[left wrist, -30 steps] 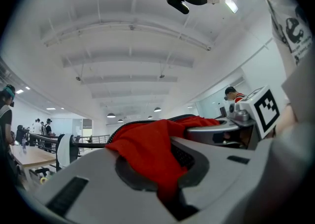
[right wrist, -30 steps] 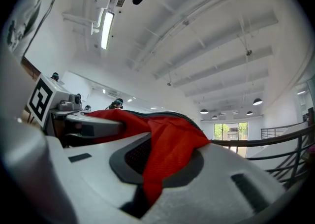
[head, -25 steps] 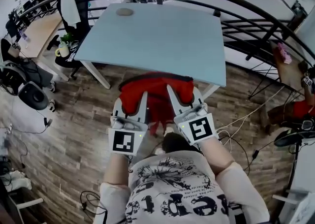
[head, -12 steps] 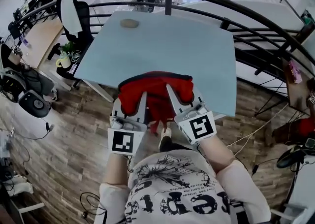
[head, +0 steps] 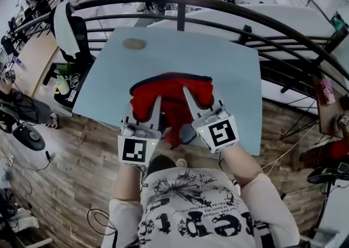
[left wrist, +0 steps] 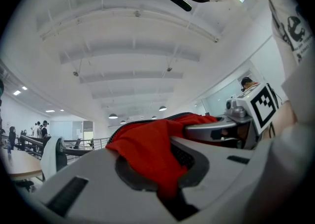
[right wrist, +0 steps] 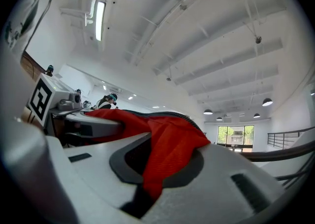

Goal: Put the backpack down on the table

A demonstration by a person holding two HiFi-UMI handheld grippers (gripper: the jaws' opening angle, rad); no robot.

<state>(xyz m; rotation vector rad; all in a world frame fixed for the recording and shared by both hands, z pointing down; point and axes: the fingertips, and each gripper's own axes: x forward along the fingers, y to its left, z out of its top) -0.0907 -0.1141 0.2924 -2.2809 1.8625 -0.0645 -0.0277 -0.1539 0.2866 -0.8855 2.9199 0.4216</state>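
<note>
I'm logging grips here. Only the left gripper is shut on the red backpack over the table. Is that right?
No. The right gripper is shut on the red backpack too, not only the left gripper. The right gripper view shows red fabric pinched between its jaws. It is over the table, as you say.

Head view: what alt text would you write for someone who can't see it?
Seen from above, a person holds a red backpack pinched in two white handheld grippers, the left gripper and the right gripper, over the near part of a pale blue table. A curved dark railing stands behind it.
</note>
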